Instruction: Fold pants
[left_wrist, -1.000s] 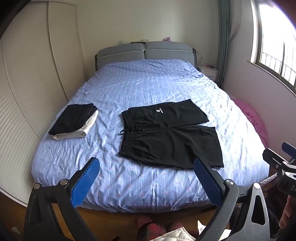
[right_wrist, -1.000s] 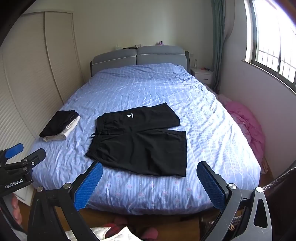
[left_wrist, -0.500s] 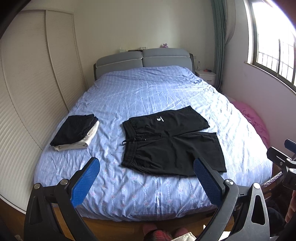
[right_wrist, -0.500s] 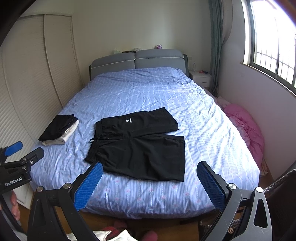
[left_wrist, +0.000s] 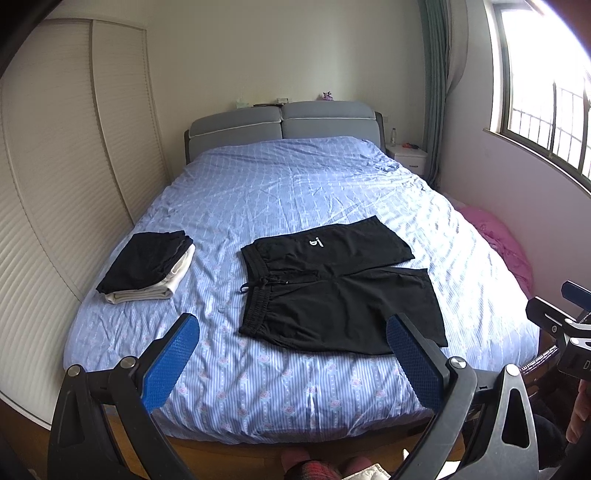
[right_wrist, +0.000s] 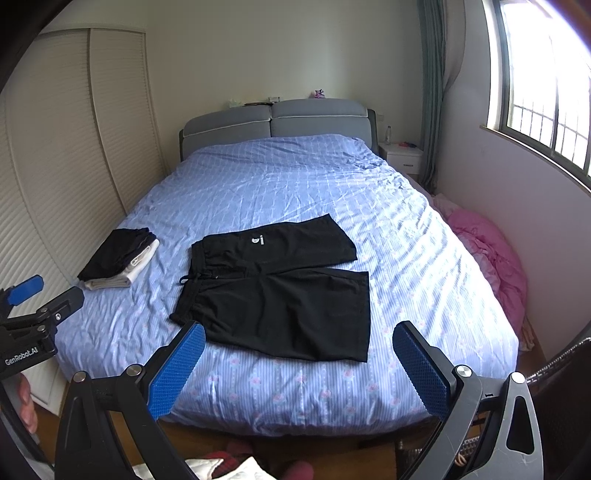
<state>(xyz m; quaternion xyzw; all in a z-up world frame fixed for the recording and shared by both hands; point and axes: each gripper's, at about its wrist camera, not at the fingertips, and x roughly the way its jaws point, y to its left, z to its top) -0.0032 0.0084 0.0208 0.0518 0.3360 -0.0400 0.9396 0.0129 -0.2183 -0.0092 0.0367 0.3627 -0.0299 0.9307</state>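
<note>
Black shorts (left_wrist: 332, 288) lie spread flat on the blue striped bed (left_wrist: 295, 192), waistband to the left, legs to the right, near the foot of the bed. They also show in the right wrist view (right_wrist: 273, 291). My left gripper (left_wrist: 291, 354) is open and empty, held back from the foot of the bed, short of the shorts. My right gripper (right_wrist: 299, 358) is open and empty, also off the foot of the bed. Each gripper shows at the edge of the other's view.
A stack of folded clothes (left_wrist: 147, 266), black on white, sits at the bed's left edge. A louvred wardrobe (left_wrist: 55, 184) stands on the left. A pink heap (right_wrist: 487, 254) lies on the floor at the right, under the window. A nightstand (right_wrist: 402, 155) stands by the headboard.
Both views have tilted upward and drawn slightly back, so the bed and shorts sit lower in frame. The shorts have not moved. Both grippers stay open.
</note>
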